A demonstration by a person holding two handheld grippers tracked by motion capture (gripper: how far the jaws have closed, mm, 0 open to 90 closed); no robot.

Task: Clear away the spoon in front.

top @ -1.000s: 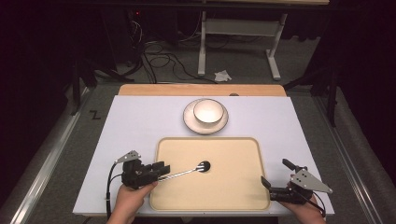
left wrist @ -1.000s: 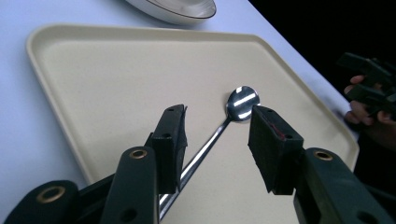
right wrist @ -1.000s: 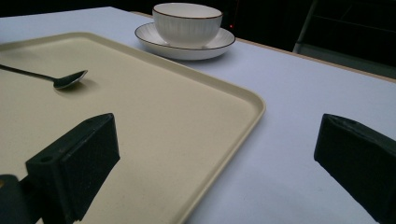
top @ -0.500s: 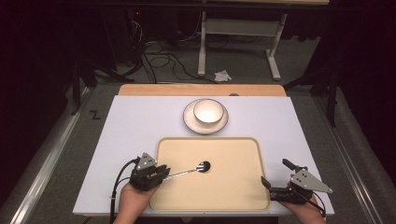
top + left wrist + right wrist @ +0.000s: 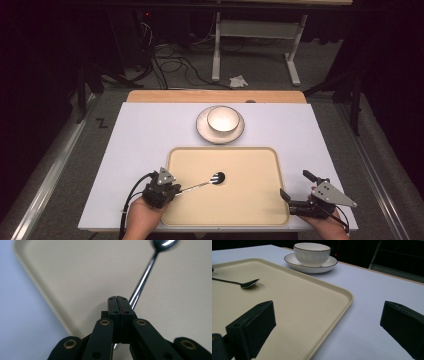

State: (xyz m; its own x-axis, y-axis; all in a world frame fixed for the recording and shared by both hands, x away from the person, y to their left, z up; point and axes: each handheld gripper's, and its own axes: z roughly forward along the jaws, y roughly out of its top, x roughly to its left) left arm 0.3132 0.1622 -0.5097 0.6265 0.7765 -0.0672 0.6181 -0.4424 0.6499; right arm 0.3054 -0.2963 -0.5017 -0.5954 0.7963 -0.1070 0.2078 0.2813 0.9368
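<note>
A beige tray (image 5: 240, 205) lies at the front middle of the white table (image 5: 145, 135). A metal spoon (image 5: 202, 184) sits on it, bowl toward the tray's centre and handle pointing left. My left gripper (image 5: 175, 190) is at the tray's left edge, shut on the spoon's handle. In the left gripper view the jaws (image 5: 119, 298) are pressed together, and the spoon (image 5: 142, 282) runs out past them over the tray (image 5: 75, 277). My right gripper (image 5: 296, 185) stands open beside the tray's front right corner, with nothing between its jaws (image 5: 328, 315). The right gripper view also shows the spoon (image 5: 249, 283).
A white bowl (image 5: 222, 119) stands on a white saucer (image 5: 201, 127) behind the tray, at mid table; the right gripper view also shows the bowl (image 5: 312, 253) and saucer (image 5: 322, 267). A wooden strip (image 5: 215, 96) edges the table's far side. Cables and a stand leg lie on the floor beyond.
My left gripper has moved right along the spoon's handle to the tray's left edge. The spoon's bowl has stayed in place. The right gripper has not moved.
</note>
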